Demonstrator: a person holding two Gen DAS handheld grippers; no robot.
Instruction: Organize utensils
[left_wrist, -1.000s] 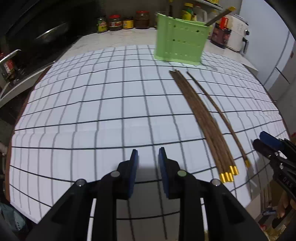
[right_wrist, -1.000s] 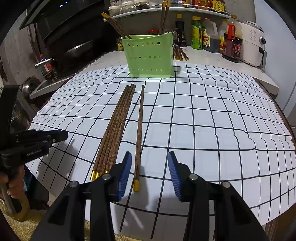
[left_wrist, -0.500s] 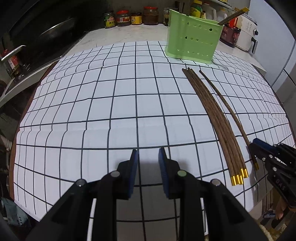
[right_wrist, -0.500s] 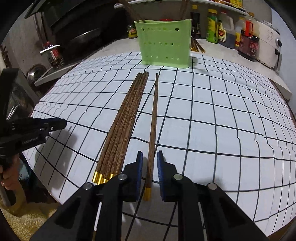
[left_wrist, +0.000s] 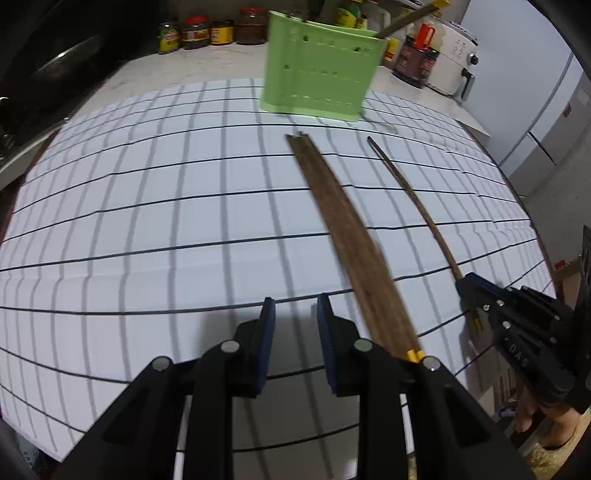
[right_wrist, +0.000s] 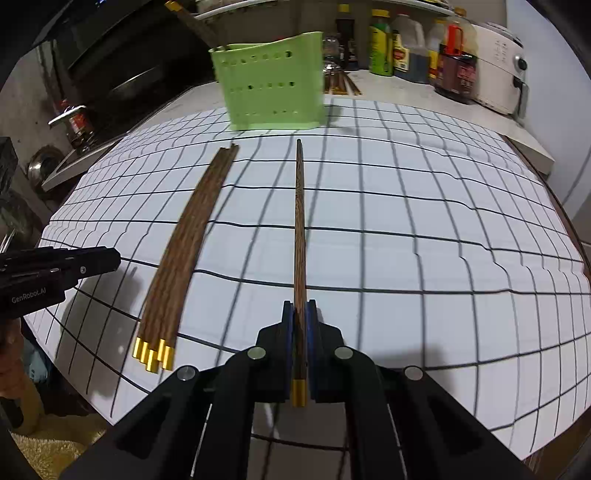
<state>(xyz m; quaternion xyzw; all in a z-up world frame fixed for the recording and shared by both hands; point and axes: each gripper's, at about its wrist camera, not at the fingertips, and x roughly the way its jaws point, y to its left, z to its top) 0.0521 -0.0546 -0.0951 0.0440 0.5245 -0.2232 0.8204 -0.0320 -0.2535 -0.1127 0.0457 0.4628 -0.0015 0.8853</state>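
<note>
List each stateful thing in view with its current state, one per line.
right gripper: shut on the single chopstick near its gold-capped end
single chopstick: gripped, pointing toward the holder
left gripper: open, holding nothing, above the grid mat
chopstick bundle: lying loose on the grid mat, ungripped
green utensil holder: upright, chopsticks already standing in it

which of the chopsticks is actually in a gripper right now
The single chopstick lying apart to the right of the bundle: the right gripper is shut on it near its gold end. The bundled ones lie untouched.
</note>
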